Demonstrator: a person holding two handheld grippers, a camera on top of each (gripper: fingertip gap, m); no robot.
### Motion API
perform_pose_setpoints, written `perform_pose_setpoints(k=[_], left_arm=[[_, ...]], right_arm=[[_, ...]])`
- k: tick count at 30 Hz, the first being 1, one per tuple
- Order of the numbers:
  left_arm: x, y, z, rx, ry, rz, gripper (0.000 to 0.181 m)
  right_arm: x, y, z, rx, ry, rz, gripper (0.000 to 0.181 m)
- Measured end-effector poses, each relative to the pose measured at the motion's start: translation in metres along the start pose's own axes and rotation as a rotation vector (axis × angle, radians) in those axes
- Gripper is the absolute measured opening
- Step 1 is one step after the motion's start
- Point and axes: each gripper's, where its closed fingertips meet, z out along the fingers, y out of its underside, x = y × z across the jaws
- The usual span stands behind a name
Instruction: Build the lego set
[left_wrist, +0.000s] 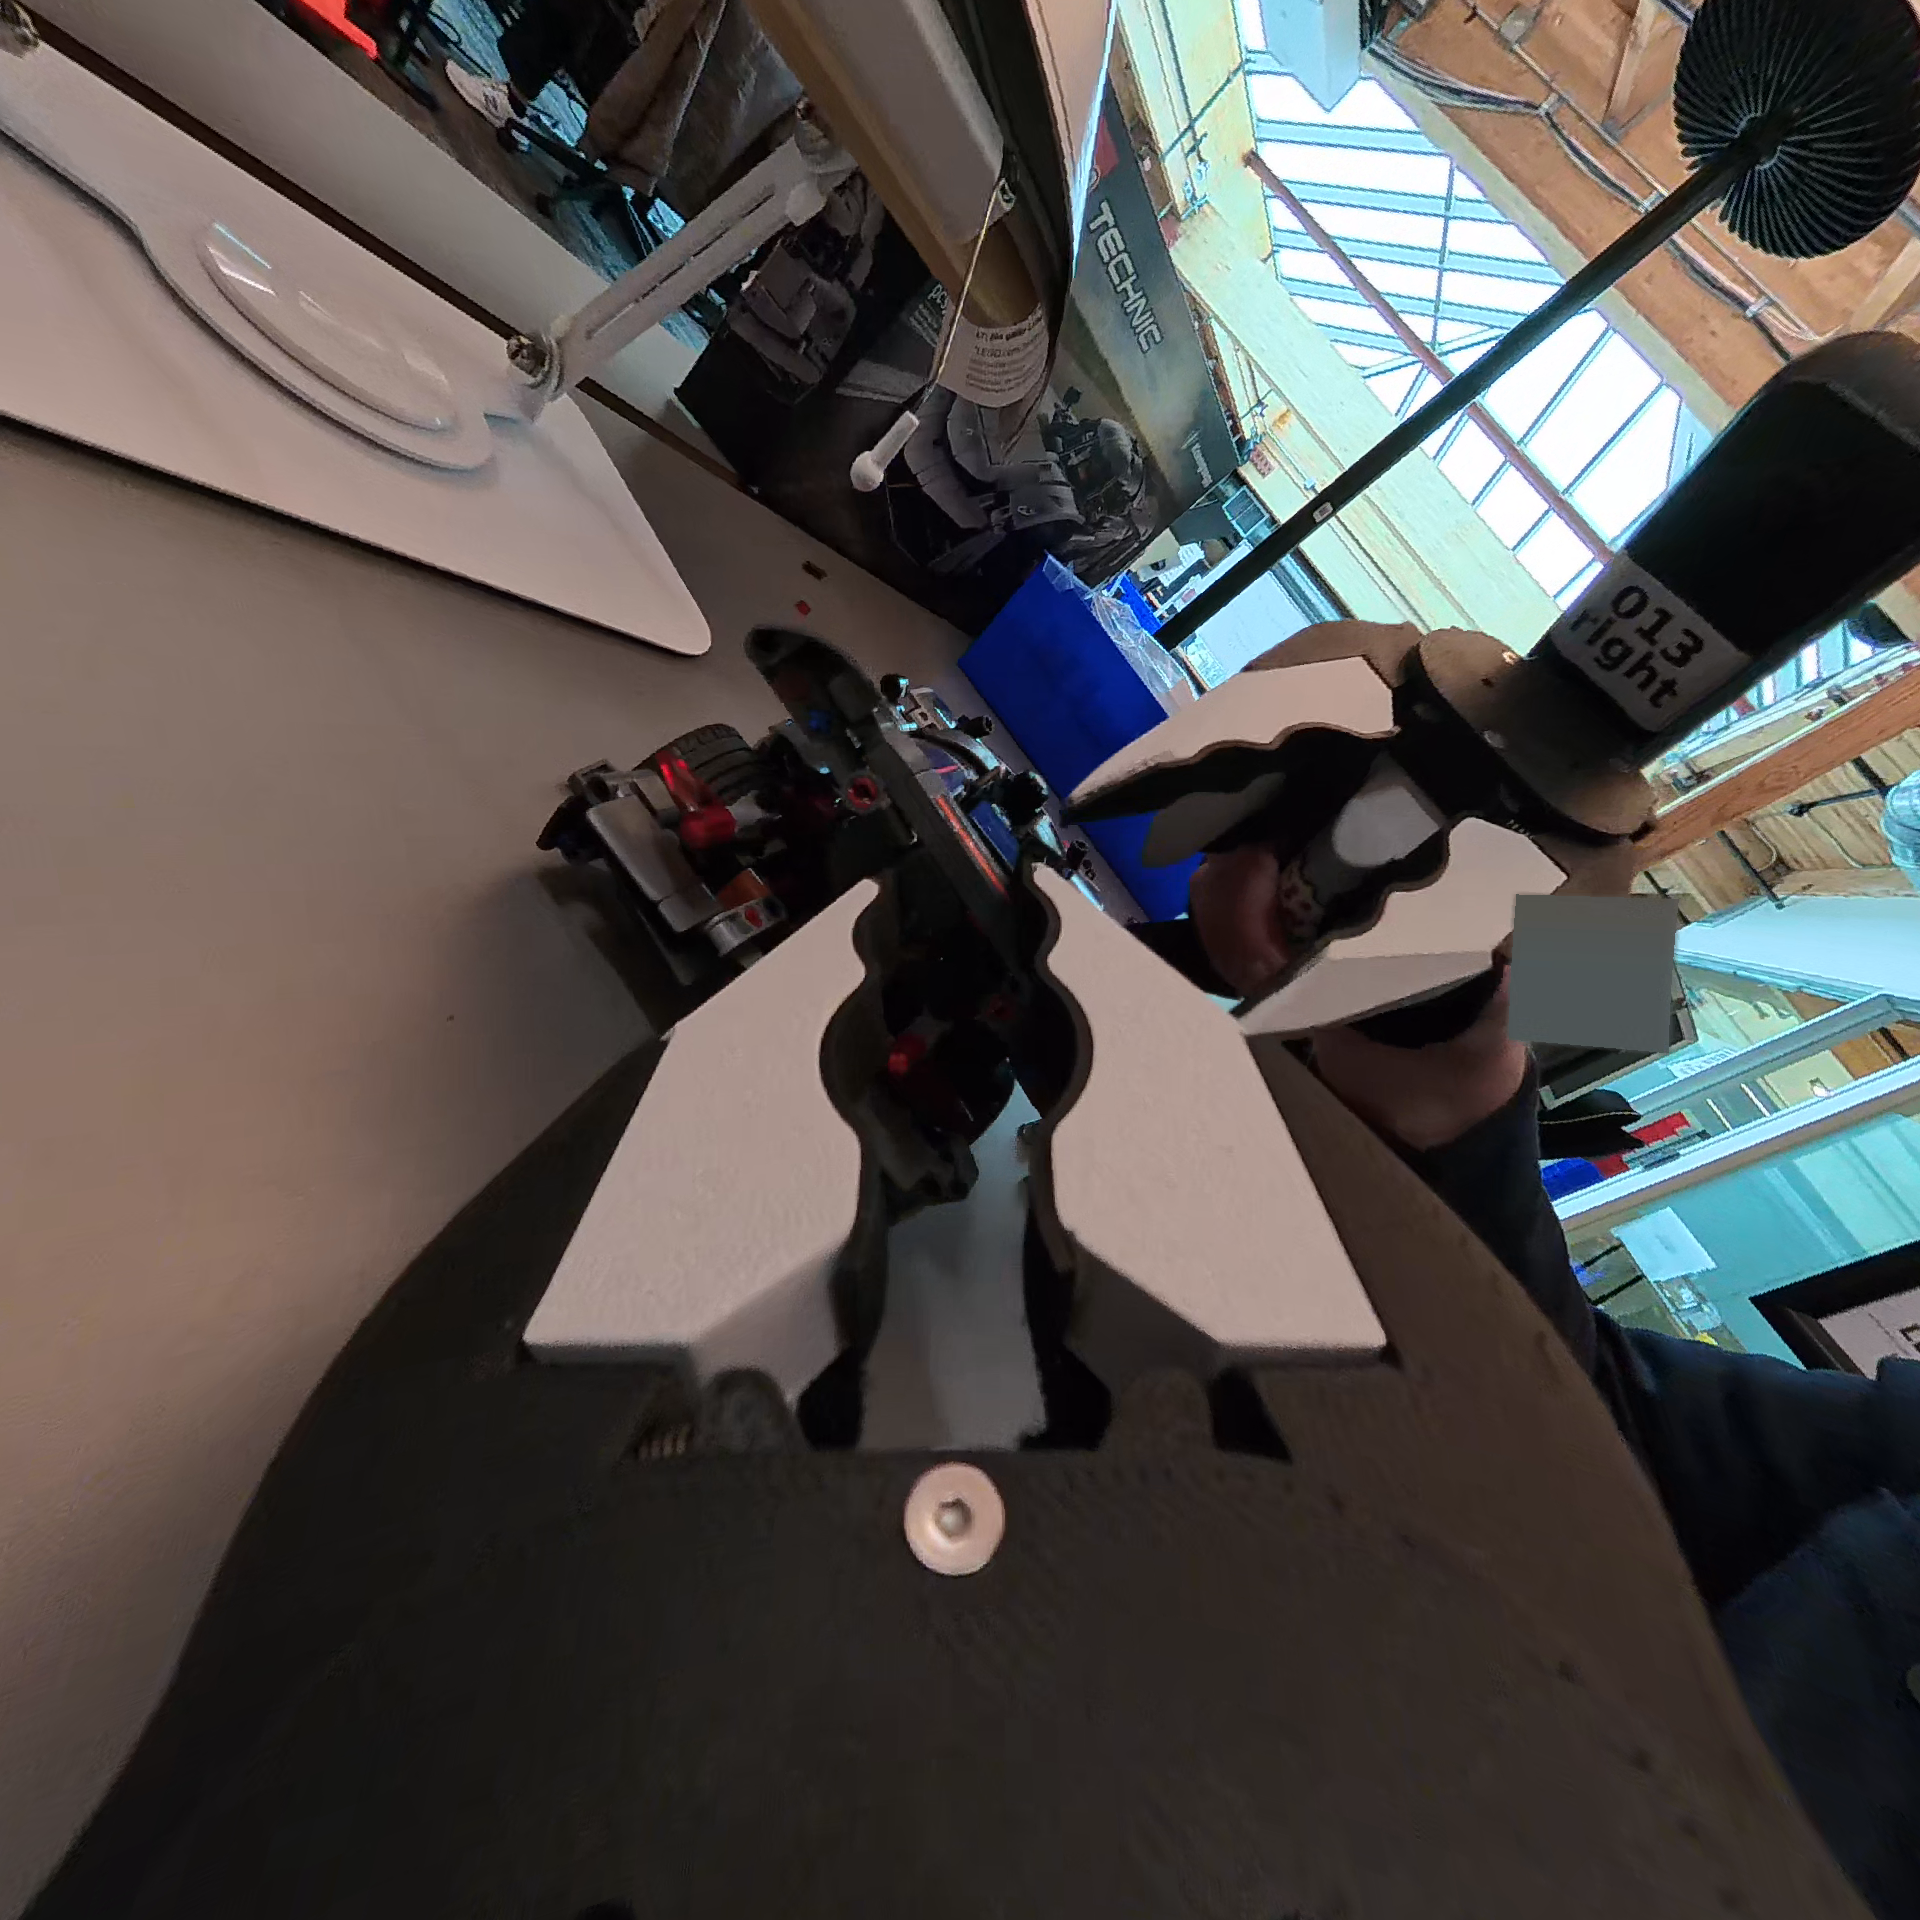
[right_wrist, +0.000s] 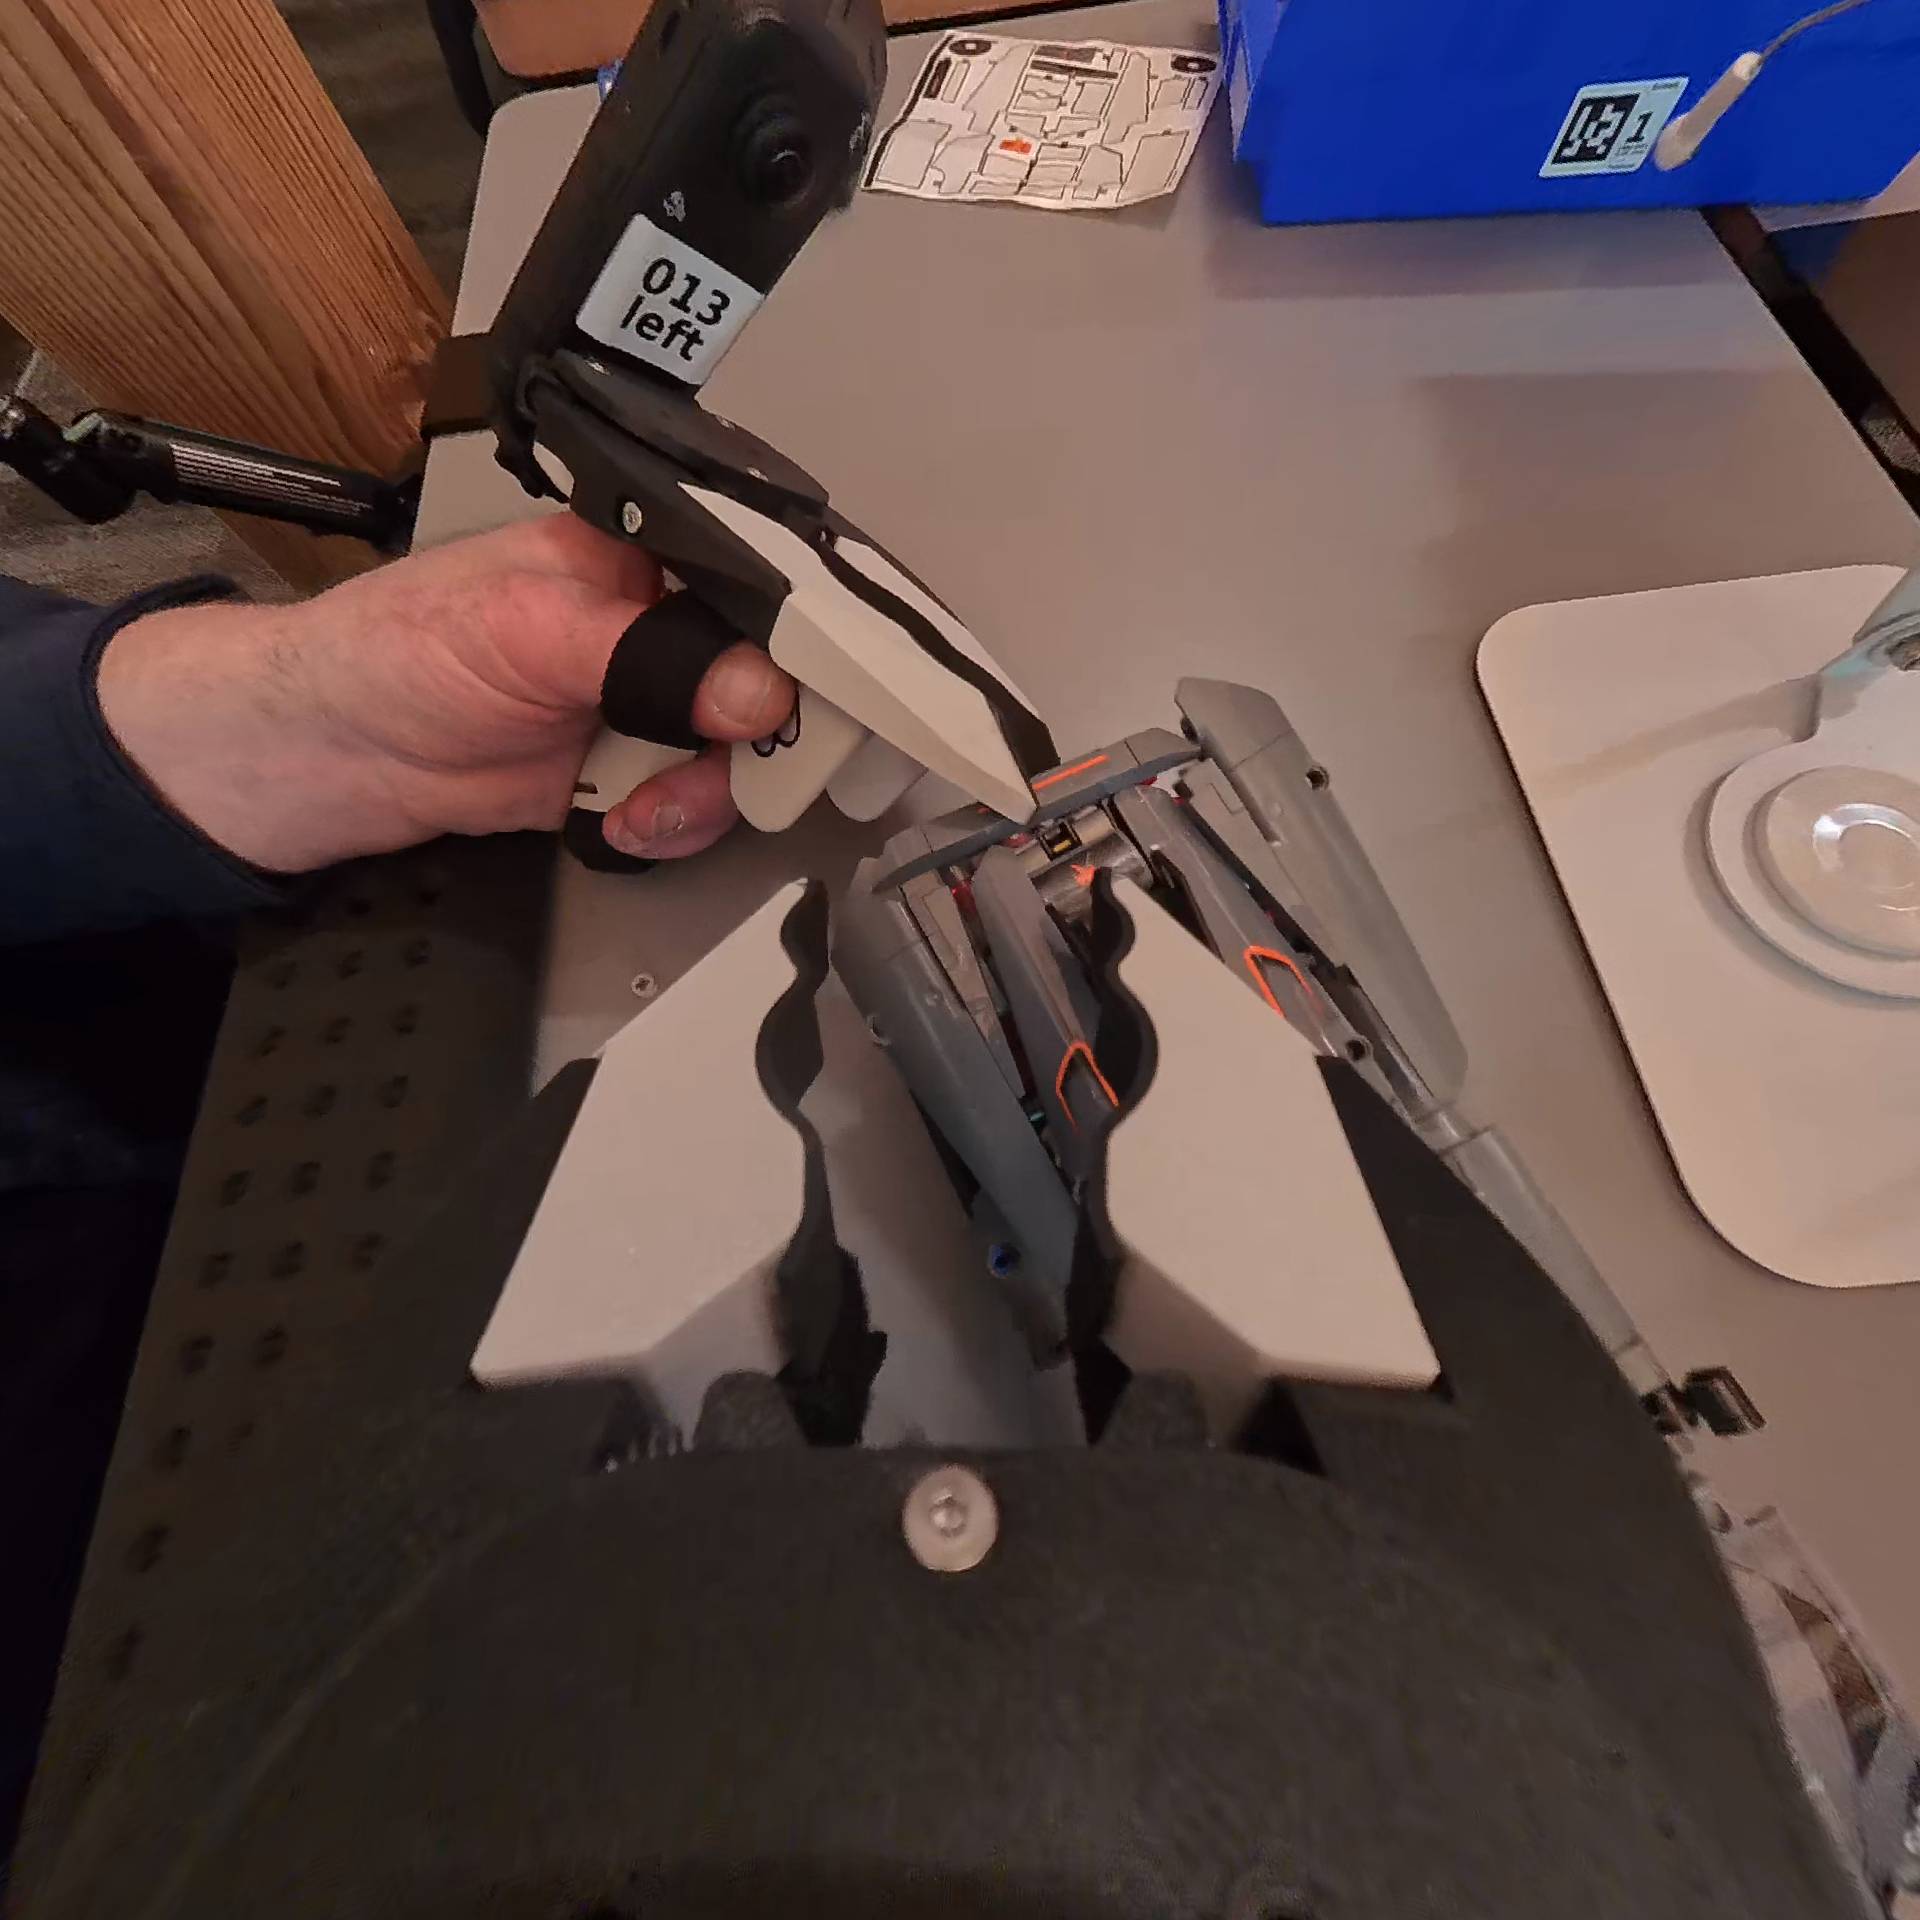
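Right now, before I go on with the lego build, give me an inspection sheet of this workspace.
Surface: flat grey tabletop.
Job's things: grey lego car model with orange accents, lying between both grippers.
Clutter: white printed sheet and blue plastic bin at the far edge; white rounded mat carrying a clear round lens on the right.
Grippers: left gripper, jaws closed on the model's thin dark strip, held by a bare hand; right gripper, jaws apart, astride the model.
Cables: thin grey cord with white tip over the bin.
Surroundings: slatted wooden post at the left.
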Motion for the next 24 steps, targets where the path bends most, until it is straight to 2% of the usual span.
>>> perform_pose_setpoints(k=[10,22,24], left_arm=[[-0.006,0.001,-0.004,-0.029,-0.038,0.032,0.021],[-0.008,0.002,-0.013,-0.056,-0.042,0.036,0.018],[-0.009,0.0,-0.016,-0.05,-0.05,0.041,0.006]], right_arm=[[-0.008,0.01,0.033,-0.075,0.056,-0.08,0.049],[-0.011,0.005,0.038,-0.037,0.048,-0.091,0.048],[-0.009,0.006,0.036,-0.038,0.053,-0.091,0.048]])
